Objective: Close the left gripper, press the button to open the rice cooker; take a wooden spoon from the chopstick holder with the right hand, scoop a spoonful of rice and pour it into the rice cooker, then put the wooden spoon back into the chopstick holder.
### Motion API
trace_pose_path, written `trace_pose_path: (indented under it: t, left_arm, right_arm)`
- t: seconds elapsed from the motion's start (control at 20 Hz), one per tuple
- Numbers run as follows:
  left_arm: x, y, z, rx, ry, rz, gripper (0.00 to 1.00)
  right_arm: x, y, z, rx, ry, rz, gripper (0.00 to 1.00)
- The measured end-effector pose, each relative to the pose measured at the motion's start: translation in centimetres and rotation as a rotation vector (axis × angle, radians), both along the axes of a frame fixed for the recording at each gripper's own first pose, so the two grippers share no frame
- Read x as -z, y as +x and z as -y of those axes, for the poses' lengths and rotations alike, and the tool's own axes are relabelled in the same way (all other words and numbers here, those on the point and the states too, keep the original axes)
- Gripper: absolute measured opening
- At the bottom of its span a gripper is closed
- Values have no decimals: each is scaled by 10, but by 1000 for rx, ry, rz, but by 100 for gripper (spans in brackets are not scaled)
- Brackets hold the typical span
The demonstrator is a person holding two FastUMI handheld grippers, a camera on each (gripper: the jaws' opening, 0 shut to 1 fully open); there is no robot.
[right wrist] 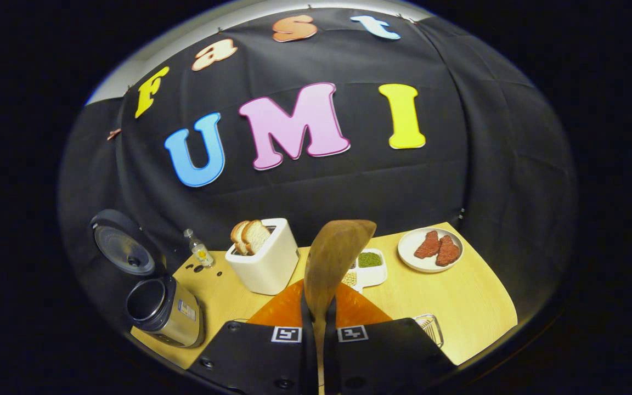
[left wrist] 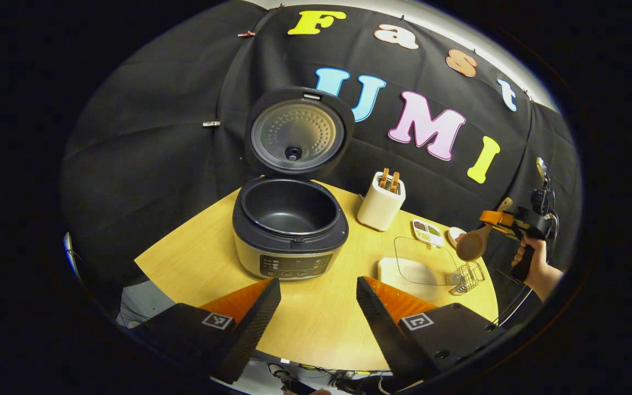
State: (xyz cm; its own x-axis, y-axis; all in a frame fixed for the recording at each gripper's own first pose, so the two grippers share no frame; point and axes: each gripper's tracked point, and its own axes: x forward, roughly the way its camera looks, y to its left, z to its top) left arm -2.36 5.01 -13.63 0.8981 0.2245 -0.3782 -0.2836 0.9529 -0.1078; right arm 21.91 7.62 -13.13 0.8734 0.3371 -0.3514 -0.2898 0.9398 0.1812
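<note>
The rice cooker (left wrist: pixel 289 233) stands open in the middle of the round wooden table, its lid (left wrist: pixel 298 131) upright and its dark pot empty. My left gripper (left wrist: pixel 319 282) hangs open in front of it, holding nothing. Over the table's right edge a hand holds my right gripper (left wrist: pixel 500 219), shut on the wooden spoon (left wrist: pixel 472 244) above the wire chopstick holder (left wrist: pixel 467 277). In the right gripper view the spoon (right wrist: pixel 338 258) stands up between the shut fingers of that gripper (right wrist: pixel 319 307), its bowl pointing away. The cooker (right wrist: pixel 162 310) sits far left there.
A white toaster (left wrist: pixel 382 200) with bread stands right of the cooker. Next to the holder are a clear glass container (left wrist: pixel 423 260) and a white dish (left wrist: pixel 395 271). A compartment tray (right wrist: pixel 368 269), a plate of meat (right wrist: pixel 430 249) and a small bottle (right wrist: pixel 199 249) sit farther back.
</note>
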Motion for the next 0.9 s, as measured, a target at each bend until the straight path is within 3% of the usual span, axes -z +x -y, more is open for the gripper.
trace_pose_path:
  t: [0.2, 0.45, 0.9]
  left_arm:
    - [15, -2, -13, 7, 5, -47, 96]
    - [29, -8, -27, 8, 6, -85, 96]
    - [31, -12, -37, -13, -21, -76, 96]
  right_arm:
    - [51, -8, -29, -45, -119, -2, 9]
    - [101, -13, -38, -38, -282, 42, 9]
    - [129, -64, -95, -64, -158, -105, 9]
